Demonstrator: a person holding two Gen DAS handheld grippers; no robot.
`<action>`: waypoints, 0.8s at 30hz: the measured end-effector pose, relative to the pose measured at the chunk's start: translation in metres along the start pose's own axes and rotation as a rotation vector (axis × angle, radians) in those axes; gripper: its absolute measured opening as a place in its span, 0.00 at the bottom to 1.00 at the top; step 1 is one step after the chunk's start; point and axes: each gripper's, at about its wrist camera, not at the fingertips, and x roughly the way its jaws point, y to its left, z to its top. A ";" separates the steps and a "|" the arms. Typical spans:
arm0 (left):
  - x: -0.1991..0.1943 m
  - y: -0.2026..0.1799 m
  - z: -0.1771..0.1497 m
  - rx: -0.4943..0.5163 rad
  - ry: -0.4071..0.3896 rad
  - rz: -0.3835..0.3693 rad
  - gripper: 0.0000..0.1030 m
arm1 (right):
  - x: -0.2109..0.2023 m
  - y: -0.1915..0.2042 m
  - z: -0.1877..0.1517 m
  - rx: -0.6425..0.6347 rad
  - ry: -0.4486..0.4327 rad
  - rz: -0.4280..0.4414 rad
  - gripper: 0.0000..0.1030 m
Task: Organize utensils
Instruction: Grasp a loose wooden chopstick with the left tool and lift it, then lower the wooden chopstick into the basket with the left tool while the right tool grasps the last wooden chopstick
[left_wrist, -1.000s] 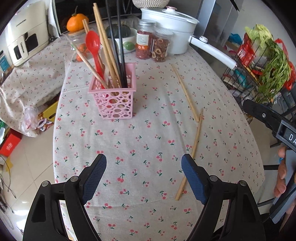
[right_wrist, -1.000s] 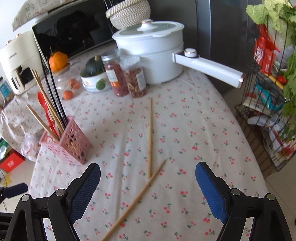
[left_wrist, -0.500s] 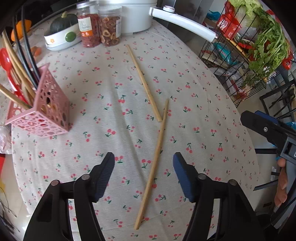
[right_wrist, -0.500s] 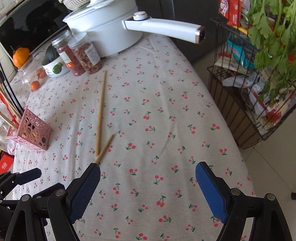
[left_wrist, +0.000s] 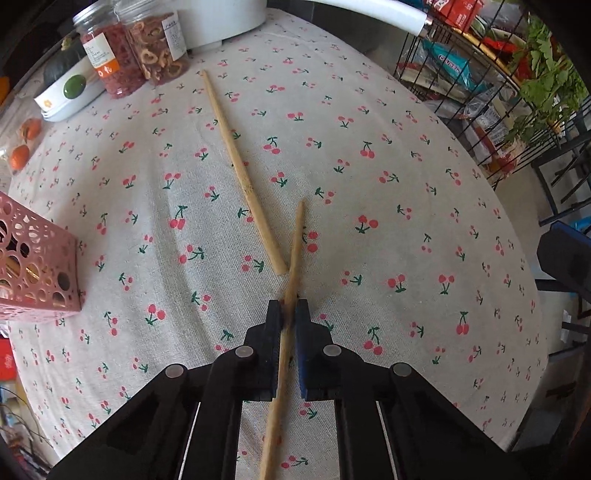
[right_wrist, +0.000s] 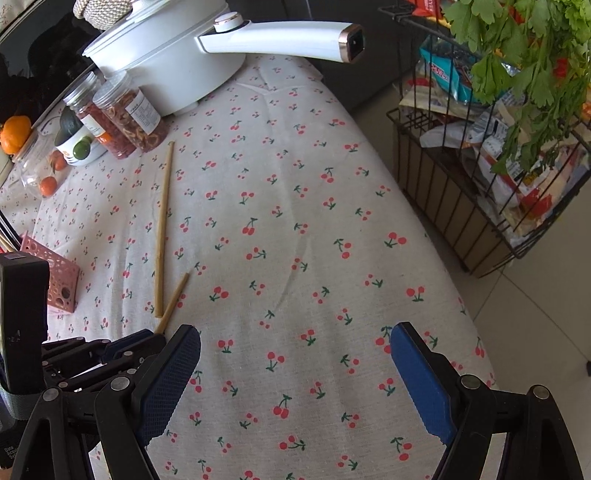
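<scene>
My left gripper (left_wrist: 289, 314) is shut on a wooden chopstick (left_wrist: 295, 251) that runs between its jaws and points away over the cherry-print tablecloth (left_wrist: 369, 184). A second wooden chopstick (left_wrist: 242, 170) lies flat just beyond it, its near end beside the held one. The pink perforated utensil holder (left_wrist: 33, 273) stands at the left edge. In the right wrist view my right gripper (right_wrist: 295, 380) is open and empty above the cloth; the held chopstick (right_wrist: 173, 299), the lying chopstick (right_wrist: 162, 225), the holder (right_wrist: 61, 280) and the left gripper (right_wrist: 122, 350) show at the left.
Two spice jars (left_wrist: 136, 55), a white bowl (left_wrist: 70, 92) and a white pot with a long handle (right_wrist: 280, 37) stand at the table's back. A wire rack with greens and packets (right_wrist: 498, 147) stands off the table's right edge.
My left gripper has moved forward and down over the nearer chopstick and closed on it. My right gripper has stayed open and drifted slightly closer to the table.
</scene>
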 end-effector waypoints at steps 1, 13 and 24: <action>-0.003 0.002 -0.002 -0.007 -0.005 -0.003 0.06 | 0.001 0.000 0.000 0.001 0.004 -0.003 0.86; -0.105 0.064 -0.054 -0.113 -0.194 -0.074 0.06 | -0.002 0.016 -0.001 0.044 -0.020 0.001 0.86; -0.156 0.117 -0.105 -0.172 -0.380 -0.171 0.06 | 0.045 0.090 0.016 -0.029 0.043 0.002 0.86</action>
